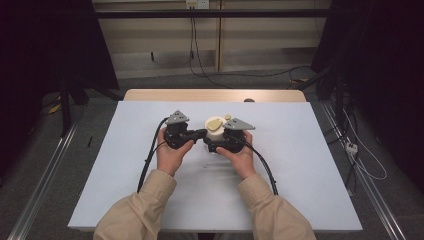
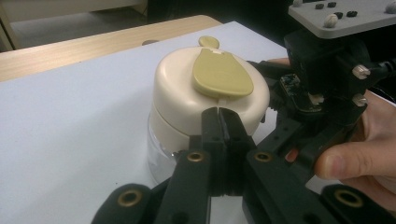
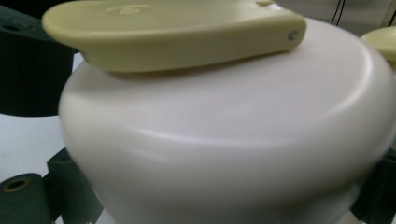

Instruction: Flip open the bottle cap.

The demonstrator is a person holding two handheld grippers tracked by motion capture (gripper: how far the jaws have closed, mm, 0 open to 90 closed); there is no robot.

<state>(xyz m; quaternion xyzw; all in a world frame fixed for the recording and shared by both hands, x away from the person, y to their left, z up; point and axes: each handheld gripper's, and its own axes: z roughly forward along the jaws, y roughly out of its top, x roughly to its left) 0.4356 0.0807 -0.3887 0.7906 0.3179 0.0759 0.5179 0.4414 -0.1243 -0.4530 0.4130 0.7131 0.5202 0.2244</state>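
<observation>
Holding a cream round-lidded clear plastic jar (image 1: 216,131) at centre frame in the high view, on the white-covered worktop (image 1: 300,165). An olive-yellow teardrop flap (image 2: 220,73) lies flat on the jar's domed cream lid (image 2: 187,88); a small olive knob (image 2: 208,41) sits behind it.

Left gripper (image 2: 219,122): fingers pressed together, tips touching the lid's near edge, holding nothing. Right gripper (image 1: 220,142): body hard against the jar from the right side of the high view; in its own view the lid fills the space between its fingers, which appear clamped on the jar, though contact is partly hidden.

Judgement: step is lifting the flap. Keep the right grip low and steady on the jar; slide the left tips under the flap's broad free end and lever upward gently, not sideways, to avoid tipping.
</observation>
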